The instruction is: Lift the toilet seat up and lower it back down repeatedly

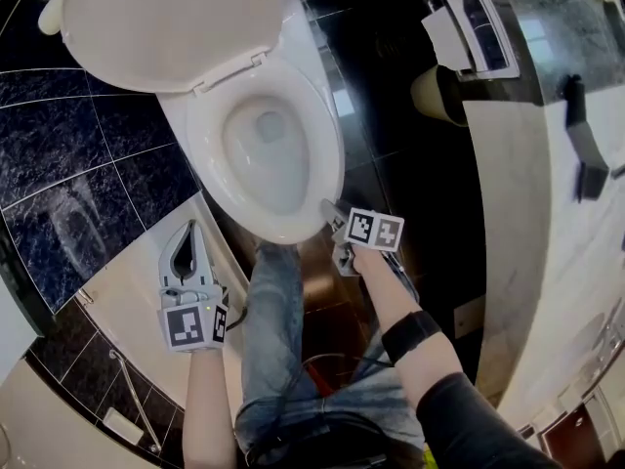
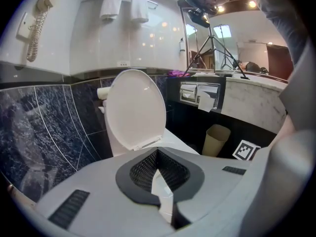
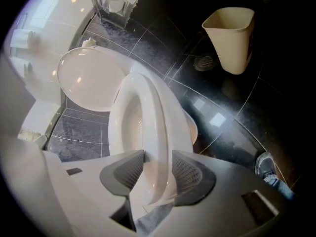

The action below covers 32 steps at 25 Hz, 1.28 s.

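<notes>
The white toilet seat [image 1: 328, 149] lies down on the bowl, and the lid [image 1: 161, 22] stands raised behind it. My right gripper [image 1: 333, 215] is at the seat's front right rim. In the right gripper view the seat [image 3: 155, 115] fills the gap of the right gripper [image 3: 153, 174], with a ribbed pad against each side of the rim. My left gripper [image 1: 189, 227] hangs apart to the left of the bowl, fingertips together and holding nothing. The left gripper [image 2: 159, 174] points toward the raised lid [image 2: 136, 107].
A beige waste bin [image 1: 435, 94] [image 3: 229, 38] stands on the dark floor to the right of the toilet, below a wall paper holder [image 1: 469, 27]. The person's jeans leg [image 1: 273, 340] and shoe [image 3: 266, 164] are in front of the bowl. A dark tiled wall [image 2: 44, 127] rises on the left.
</notes>
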Available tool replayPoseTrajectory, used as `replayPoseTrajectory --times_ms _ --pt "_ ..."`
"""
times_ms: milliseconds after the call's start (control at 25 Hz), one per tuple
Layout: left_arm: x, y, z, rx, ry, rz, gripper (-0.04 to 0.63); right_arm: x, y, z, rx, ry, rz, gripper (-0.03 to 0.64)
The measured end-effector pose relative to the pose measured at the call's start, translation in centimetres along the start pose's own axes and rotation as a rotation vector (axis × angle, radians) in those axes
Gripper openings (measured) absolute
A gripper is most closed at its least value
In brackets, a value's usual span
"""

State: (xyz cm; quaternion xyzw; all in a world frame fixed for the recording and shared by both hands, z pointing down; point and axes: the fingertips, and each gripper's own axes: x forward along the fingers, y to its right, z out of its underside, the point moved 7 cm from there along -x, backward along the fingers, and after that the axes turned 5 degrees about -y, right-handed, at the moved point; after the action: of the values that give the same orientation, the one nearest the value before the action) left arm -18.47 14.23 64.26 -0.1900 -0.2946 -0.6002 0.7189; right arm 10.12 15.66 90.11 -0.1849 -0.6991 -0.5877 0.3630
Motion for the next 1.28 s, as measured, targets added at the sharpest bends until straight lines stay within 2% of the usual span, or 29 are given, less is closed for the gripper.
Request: replayPoseTrajectory --times_ms 160,360,680,1040,1280 --pt "0.4 -0.3 0.1 -0.008 -0.008 0.003 0.000 -0.1 -0.2 0.1 0.018 0.018 -0.001 0.154" --pt "0.7 -0.2 0.5 -0.021 -0.014 0.009 0.000 0.0 -0.1 0.1 0.083 0.026 -0.015 0.150" --pt "1.0 0.3 0.3 -0.023 -0.014 0.018 0.000 -0.8 -0.5 -0.1 0.088 0.012 -0.038 0.147" --pt "-0.7 1.2 -0.3 -0.012 -0.036 0.038 0.000 -4.5 -4.1 -0.3 0.077 0.005 -0.057 0.138" --pt "-3.2 2.2 -0.7 -0.027 -0.102 0.052 0.000 -7.7 -7.6 -1.0 0.094 -0.002 -0.083 0.130"
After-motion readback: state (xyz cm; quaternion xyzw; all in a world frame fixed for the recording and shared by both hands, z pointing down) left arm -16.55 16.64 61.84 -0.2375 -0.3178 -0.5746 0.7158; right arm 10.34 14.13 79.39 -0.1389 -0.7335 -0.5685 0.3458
